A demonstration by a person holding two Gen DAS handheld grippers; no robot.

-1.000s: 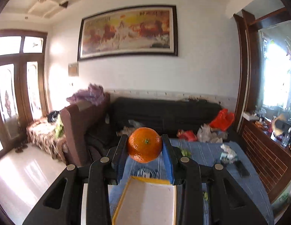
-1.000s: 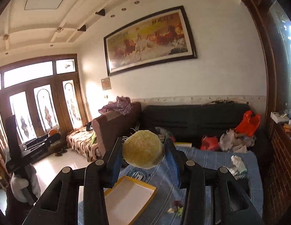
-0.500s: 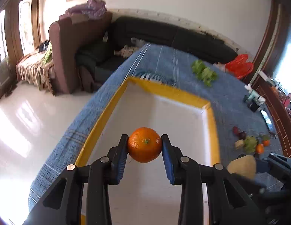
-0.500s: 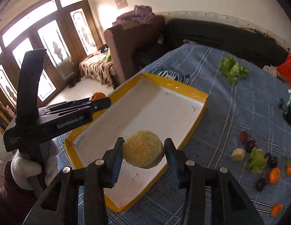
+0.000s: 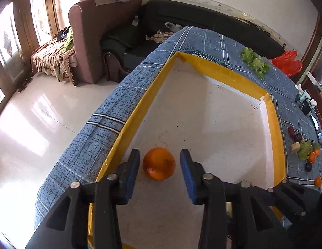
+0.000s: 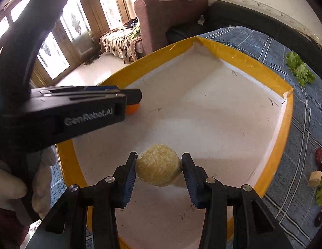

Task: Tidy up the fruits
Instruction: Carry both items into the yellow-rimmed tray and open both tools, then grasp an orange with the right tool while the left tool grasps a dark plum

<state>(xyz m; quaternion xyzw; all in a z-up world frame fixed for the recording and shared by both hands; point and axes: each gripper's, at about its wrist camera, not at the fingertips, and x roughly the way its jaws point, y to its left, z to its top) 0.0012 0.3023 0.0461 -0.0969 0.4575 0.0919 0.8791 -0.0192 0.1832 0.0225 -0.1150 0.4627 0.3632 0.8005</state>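
An orange (image 5: 158, 163) lies on the white floor of the yellow-rimmed tray (image 5: 233, 72), near its left wall. My left gripper (image 5: 159, 172) is open around it, with gaps on both sides. In the right wrist view a rough yellow round fruit (image 6: 158, 171) sits between the fingers of my right gripper (image 6: 158, 174), low over the tray (image 6: 244, 62); the left pad touches it and the right pad shows a slim gap. The left gripper (image 6: 131, 98) and a bit of the orange (image 6: 132, 109) show at the left of that view.
The tray lies on a blue checked cloth (image 5: 111, 112). Small loose fruits (image 5: 306, 151) and lettuce (image 5: 254, 60) lie to the right of the tray. A brown armchair (image 5: 94, 31), a dark sofa and a shiny floor are beyond the table's left edge.
Both grippers came down from facing the room to low over the tray. My left gripper opened and the orange now rests on the tray floor. The right fingers have widened slightly.
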